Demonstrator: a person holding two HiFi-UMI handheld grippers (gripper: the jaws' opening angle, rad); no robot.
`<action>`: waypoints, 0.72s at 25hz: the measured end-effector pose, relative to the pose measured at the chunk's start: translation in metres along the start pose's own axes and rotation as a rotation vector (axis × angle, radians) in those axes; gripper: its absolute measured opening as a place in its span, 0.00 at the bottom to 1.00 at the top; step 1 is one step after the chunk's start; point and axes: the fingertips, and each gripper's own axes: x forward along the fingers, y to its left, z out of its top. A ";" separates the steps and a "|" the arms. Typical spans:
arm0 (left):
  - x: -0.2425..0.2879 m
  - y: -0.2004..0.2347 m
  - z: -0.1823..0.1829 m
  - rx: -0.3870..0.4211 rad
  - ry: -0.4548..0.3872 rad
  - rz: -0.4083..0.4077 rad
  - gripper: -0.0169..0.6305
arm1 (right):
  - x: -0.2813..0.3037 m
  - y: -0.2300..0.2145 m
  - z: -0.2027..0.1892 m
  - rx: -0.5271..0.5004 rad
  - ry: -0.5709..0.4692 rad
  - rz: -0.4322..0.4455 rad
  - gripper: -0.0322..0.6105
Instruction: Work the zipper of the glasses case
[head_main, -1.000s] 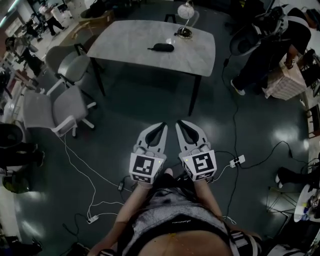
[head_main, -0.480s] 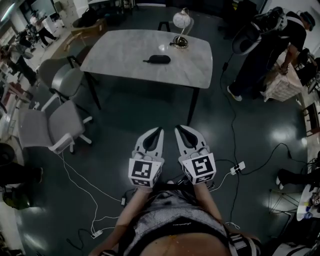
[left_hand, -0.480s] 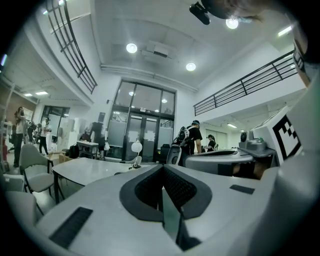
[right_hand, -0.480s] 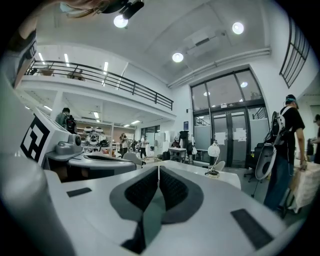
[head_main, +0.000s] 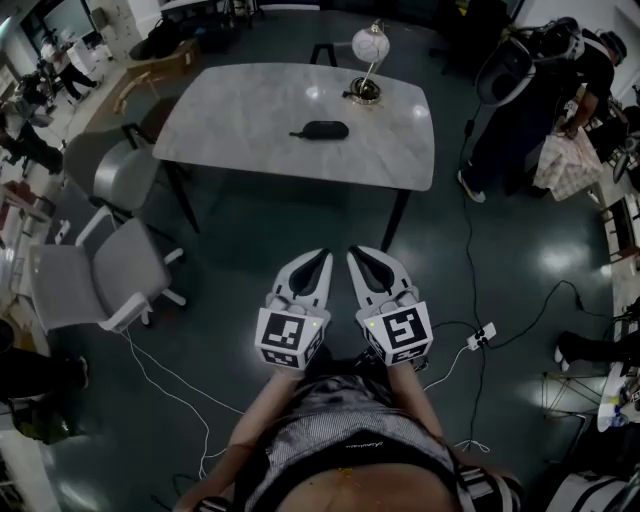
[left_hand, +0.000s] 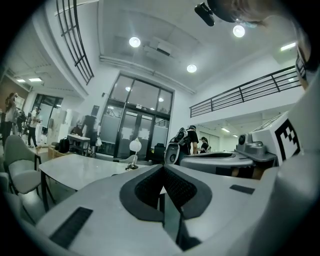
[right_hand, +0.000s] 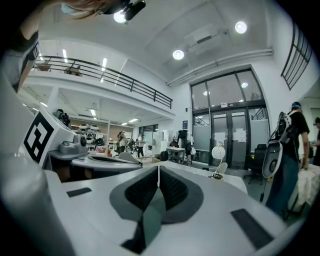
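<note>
Both closed and empty, the left tongs (head_main: 324, 254) and right tongs (head_main: 352, 252) are pointing up-frame. The glasses case (head_main: 318, 130) is lying crosswise on the worktop (head_main: 240, 105), well apart, almost straight above the left one.

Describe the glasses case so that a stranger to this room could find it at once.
Find the pale table in the middle of the room. Near its centre lies the glasses case, small, dark and oblong. It lies flat, unlike the only other thing there, a tall globe lamp.
</note>
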 end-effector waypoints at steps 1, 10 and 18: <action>0.002 0.007 0.000 -0.001 0.002 -0.003 0.03 | 0.006 0.001 0.000 -0.001 0.000 -0.004 0.15; 0.012 0.040 0.002 -0.043 0.006 -0.033 0.03 | 0.043 0.002 -0.001 0.004 0.040 -0.025 0.15; 0.032 0.069 0.001 -0.064 0.021 -0.004 0.03 | 0.077 -0.007 -0.001 0.012 0.050 0.009 0.15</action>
